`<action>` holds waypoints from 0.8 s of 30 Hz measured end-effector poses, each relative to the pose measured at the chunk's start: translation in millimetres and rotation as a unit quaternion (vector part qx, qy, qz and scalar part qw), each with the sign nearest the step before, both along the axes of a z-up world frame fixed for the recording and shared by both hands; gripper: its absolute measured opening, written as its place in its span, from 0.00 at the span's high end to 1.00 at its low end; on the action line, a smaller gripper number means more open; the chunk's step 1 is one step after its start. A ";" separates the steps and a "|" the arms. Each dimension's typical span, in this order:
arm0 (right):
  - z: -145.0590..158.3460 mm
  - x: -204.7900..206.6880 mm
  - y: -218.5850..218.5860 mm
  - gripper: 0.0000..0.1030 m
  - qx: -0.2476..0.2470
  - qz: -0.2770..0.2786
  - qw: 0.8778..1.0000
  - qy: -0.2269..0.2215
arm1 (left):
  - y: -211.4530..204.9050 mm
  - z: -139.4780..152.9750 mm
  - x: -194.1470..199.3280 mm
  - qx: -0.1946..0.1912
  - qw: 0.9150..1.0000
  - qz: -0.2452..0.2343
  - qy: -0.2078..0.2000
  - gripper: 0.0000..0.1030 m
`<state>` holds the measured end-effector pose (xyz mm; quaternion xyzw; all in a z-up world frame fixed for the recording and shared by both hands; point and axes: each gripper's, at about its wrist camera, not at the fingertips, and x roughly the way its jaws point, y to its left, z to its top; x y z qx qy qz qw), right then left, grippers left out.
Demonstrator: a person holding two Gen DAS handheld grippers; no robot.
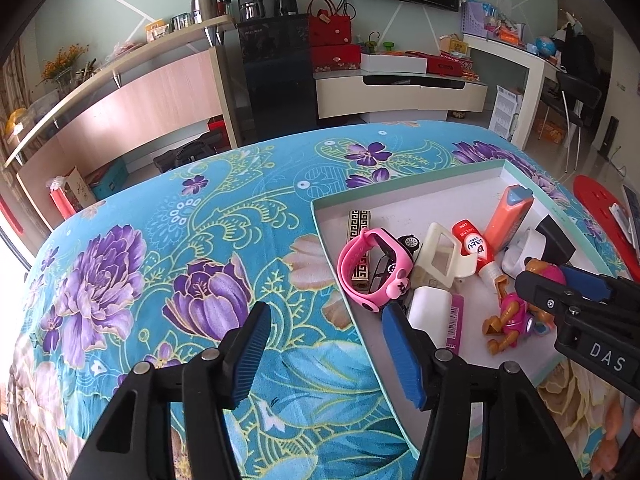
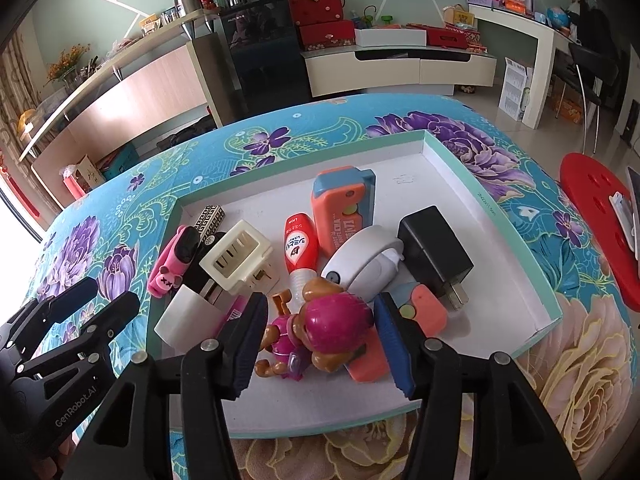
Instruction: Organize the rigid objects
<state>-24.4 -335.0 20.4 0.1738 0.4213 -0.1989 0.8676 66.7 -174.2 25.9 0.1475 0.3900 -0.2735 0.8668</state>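
Note:
A shallow white tray with a teal rim point(image 2: 492, 216) lies on the floral cloth and holds several rigid objects. A pink and brown toy dog point(image 2: 332, 328) lies at its near end, partly on an orange case point(image 2: 430, 314). My right gripper point(image 2: 322, 344) is open with the toy between its blue pads; I see no pad pressing on it. Behind it lie a red glue bottle point(image 2: 298, 248), a cream plug housing point(image 2: 240, 256), a black charger point(image 2: 434, 252) and a pink watch point(image 1: 372, 272). My left gripper point(image 1: 328, 354) is open over the tray's left rim point(image 1: 340, 280), holding nothing.
The floral cloth point(image 1: 160, 260) stretches left of the tray. An orange and blue case point(image 2: 344, 208), a white round device point(image 2: 368, 264) and a white cap point(image 2: 184, 316) also sit in the tray. A red stool point(image 2: 592, 240) stands right of the table.

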 end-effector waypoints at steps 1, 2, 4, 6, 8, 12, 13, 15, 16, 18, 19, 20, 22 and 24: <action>-0.4 0.2 0.2 0.45 -0.001 0.000 1.000 0.001 | 0.7 -1.0 1.1 0.000 1.000 0.003 0.001 0.34; -1.1 0.7 0.4 0.43 -0.002 0.000 1.000 0.004 | 1.5 -1.5 2.2 0.000 1.000 0.007 0.003 0.32; -2.3 1.5 0.7 0.31 -0.005 -0.001 1.000 0.008 | 3.3 -2.7 4.5 -0.001 1.000 0.015 0.008 0.24; -2.3 1.2 0.6 0.25 -0.006 -0.002 1.000 0.008 | 5.3 -4.4 7.3 0.000 1.000 0.024 0.013 0.20; -2.0 1.2 0.4 0.25 -0.006 -0.003 1.000 0.007 | 6.9 -7.3 9.9 0.007 0.999 0.034 0.015 0.17; -2.3 1.7 0.0 0.21 -0.009 -0.005 1.000 0.007 | 13.1 -15.4 18.5 0.009 0.998 0.057 0.031 0.05; -2.3 1.5 -0.3 0.21 -0.009 -0.006 1.000 0.006 | 15.9 -17.6 21.2 0.004 0.997 0.063 0.039 0.00; -1.9 1.4 -1.3 0.21 -0.009 -0.008 1.000 0.004 | 22.5 -21.4 26.3 -0.008 0.996 0.079 0.051 0.00; -1.8 1.2 -1.5 0.21 -0.009 -0.009 1.000 0.003 | 25.2 -22.6 28.2 -0.012 0.995 0.088 0.052 0.00; -1.8 1.0 -1.6 0.21 -0.010 -0.011 1.000 0.002 | 30.1 -23.6 31.5 -0.015 0.993 0.103 0.049 0.00; -2.0 1.1 -1.8 0.21 -0.010 -0.011 1.000 0.002 | 32.3 -23.9 32.8 -0.016 0.993 0.109 0.048 0.00; -2.0 1.0 -1.8 0.21 -0.010 -0.012 1.000 0.001 | 34.8 -24.0 34.3 -0.017 0.992 0.115 0.047 0.00; -2.2 1.1 -1.8 0.21 -0.010 -0.013 1.000 0.002 | 38.9 -24.0 36.9 -0.022 0.991 0.125 0.050 0.00; -2.4 1.5 -1.4 0.21 -0.011 -0.014 1.000 0.003 | 42.0 -24.1 38.7 -0.026 0.989 0.132 0.053 0.00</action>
